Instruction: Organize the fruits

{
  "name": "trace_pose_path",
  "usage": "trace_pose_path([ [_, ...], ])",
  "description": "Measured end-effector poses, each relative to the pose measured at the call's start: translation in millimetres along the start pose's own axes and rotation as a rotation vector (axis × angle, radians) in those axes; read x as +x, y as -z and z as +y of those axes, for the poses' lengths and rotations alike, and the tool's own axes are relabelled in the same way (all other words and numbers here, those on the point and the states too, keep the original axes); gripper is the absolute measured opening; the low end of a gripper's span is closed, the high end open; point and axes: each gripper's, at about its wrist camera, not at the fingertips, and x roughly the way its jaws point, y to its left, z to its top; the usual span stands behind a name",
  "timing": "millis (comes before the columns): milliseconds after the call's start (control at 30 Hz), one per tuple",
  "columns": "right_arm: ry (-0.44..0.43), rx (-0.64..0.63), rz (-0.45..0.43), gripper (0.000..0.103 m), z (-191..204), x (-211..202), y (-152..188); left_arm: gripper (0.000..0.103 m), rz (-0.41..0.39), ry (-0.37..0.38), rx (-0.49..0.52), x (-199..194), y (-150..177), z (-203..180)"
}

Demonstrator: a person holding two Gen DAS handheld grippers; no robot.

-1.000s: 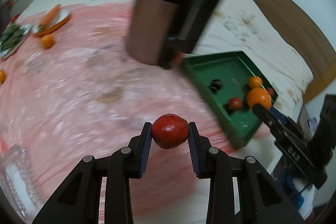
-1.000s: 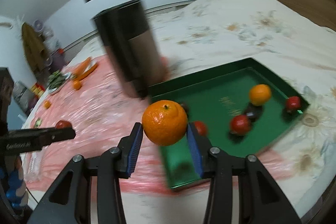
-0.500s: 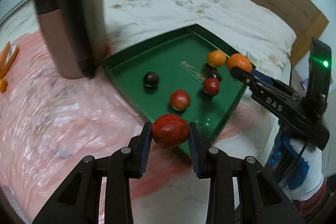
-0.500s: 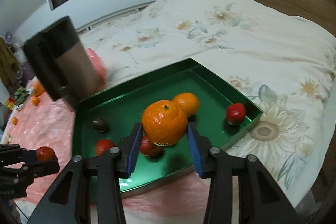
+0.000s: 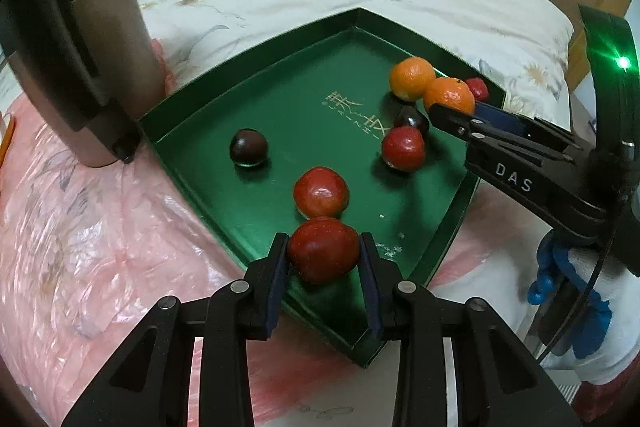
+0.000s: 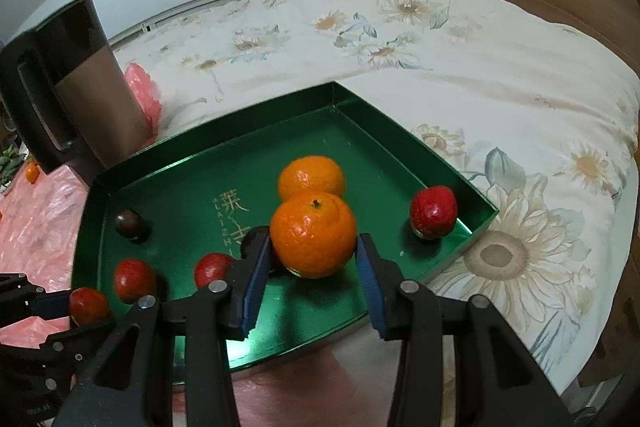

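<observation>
Above green tray, fingers pinch red fruit (centred).

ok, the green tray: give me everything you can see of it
The green tray is a shallow rectangular box with low upright walls, dark glossy green that looks like coated card, gold characters printed on its floor. It lies flat on the flowered bedspread, one end over the pink plastic sheet, a dark cylindrical container standing at one corner. Loose inside: three red fruits, two dark ones and one orange. Neither gripper visibly touches it.
</observation>
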Motion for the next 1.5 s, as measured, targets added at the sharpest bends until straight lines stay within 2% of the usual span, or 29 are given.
trace_pose_path([
  [267,-0.004,0.005,0.001,0.07,-3,1,4,0.029,0.018,-0.02,0.05,12,5,-13],
  [300,-0.005,0.01,-0.003,0.073,-3,0,5,0.029,0.017,-0.014,0.047,11,5,-12],
  [333,-0.005,0.015,-0.011,0.087,-3,-2,5,0.029,0.015,-0.011,0.042,11,5,-11],
  [367,-0.002,0.016,-0.017,0.092,-3,-3,5,0.03,0.012,-0.009,0.037,10,5,-10],
  [500,-0.009,0.018,-0.038,0.099,1,-13,4,0.03,-0.002,-0.009,0.03,4,5,-8],
  [700,-0.014,0.0,-0.069,0.1,16,-38,8,0.03,-0.049,-0.017,0.029,-14,8,-4],
  [933,0.051,-0.046,-0.081,0.1,38,-61,16,0.031,-0.104,-0.043,0.025,-40,16,5],
  [1500,0.105,-0.134,-0.142,0.103,70,-109,29,0.033,-0.121,-0.051,-0.044,-63,46,28],
])
